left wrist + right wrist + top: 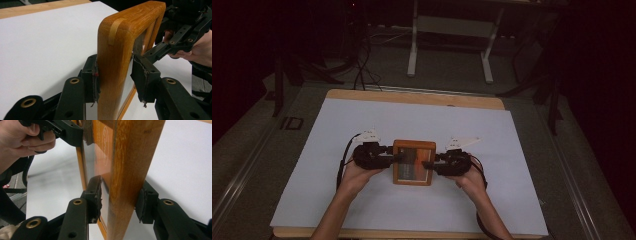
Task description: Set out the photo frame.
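While the wooden frame [413, 162] sits at centre of the high view over the white sheet [412, 125] on the table [412, 96], left claw [393, 159] is clamped on its left rail, pads tight on both faces. Right claw [430, 164] is clamped on the opposite rail the same way, seen at upper right of the left gripper view.

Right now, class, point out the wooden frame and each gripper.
wooden frame [413, 146]: high view, top rail.
left gripper [396, 159]: high view, between its tips.
right gripper [428, 164]: high view, between its tips.
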A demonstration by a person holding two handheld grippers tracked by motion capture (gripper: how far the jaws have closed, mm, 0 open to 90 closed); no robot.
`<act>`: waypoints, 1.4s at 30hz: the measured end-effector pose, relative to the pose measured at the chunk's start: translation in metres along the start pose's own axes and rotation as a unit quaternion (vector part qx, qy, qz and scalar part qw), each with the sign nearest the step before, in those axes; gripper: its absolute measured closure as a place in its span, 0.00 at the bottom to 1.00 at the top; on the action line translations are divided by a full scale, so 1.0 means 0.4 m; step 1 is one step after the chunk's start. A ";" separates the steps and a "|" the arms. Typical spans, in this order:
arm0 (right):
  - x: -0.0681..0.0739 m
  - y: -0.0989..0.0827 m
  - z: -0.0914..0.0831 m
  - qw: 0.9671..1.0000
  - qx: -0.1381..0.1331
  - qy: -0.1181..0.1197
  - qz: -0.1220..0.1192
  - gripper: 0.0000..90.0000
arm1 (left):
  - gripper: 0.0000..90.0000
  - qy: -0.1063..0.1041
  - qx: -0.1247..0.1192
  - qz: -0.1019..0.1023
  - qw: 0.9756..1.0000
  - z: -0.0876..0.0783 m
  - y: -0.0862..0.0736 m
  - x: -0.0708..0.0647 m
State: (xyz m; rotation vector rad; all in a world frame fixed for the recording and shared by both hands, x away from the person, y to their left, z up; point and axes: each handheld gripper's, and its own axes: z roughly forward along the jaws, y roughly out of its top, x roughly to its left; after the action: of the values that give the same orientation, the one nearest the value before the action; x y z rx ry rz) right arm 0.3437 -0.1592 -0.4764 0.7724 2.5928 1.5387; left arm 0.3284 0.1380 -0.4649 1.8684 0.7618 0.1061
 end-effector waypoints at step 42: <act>-0.034 0.005 0.023 1.000 -0.005 -0.012 0.028 0.57 | 0.53 0.030 0.005 -0.034 0.999 0.030 -0.002 0.032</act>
State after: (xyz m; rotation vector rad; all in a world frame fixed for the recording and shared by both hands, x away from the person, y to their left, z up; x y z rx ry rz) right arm 0.3591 -0.1567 -0.4823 0.8636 2.5658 1.5472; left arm 0.3431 0.1354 -0.4740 1.8548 0.8682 0.1166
